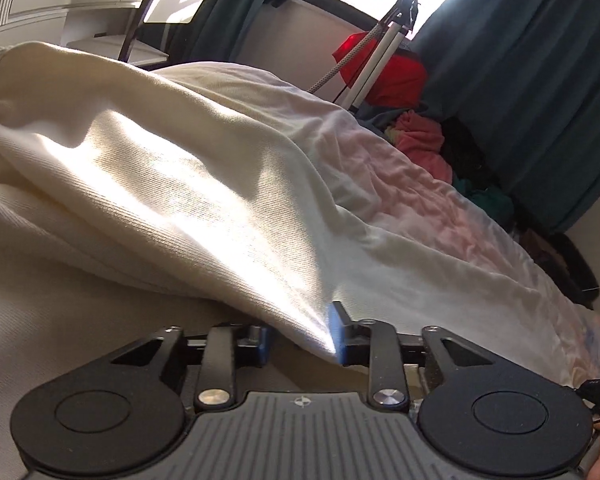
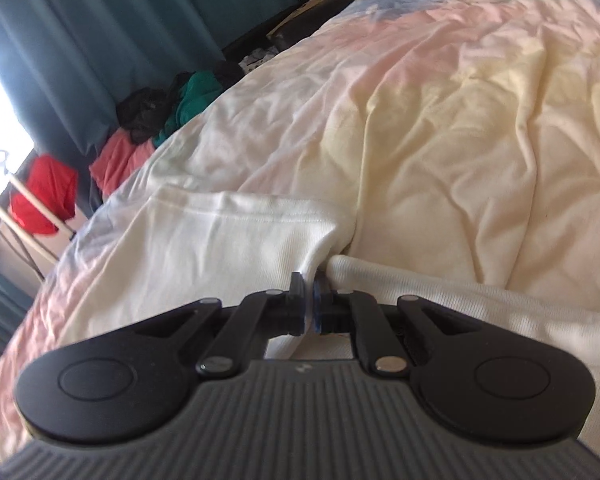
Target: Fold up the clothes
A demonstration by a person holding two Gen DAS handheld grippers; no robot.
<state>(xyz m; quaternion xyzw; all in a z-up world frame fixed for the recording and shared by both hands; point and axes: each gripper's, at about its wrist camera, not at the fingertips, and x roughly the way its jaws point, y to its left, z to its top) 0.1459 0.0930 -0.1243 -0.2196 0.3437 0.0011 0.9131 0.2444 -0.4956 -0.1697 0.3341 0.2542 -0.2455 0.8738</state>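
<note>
Cream ribbed-knit garment (image 1: 172, 184), rumpled, spread on bed (image 2: 480, 128); one fold lifted in a taut ridge, stitched hem (image 2: 236, 216) lying flat, edge pinched at front.

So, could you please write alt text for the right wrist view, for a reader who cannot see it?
The right gripper is shut on a pinched fold of a cream knit garment lying on a bed with a rumpled pastel cover. Beyond the bed's left edge, a pile of clothes sits below teal curtains.
</note>
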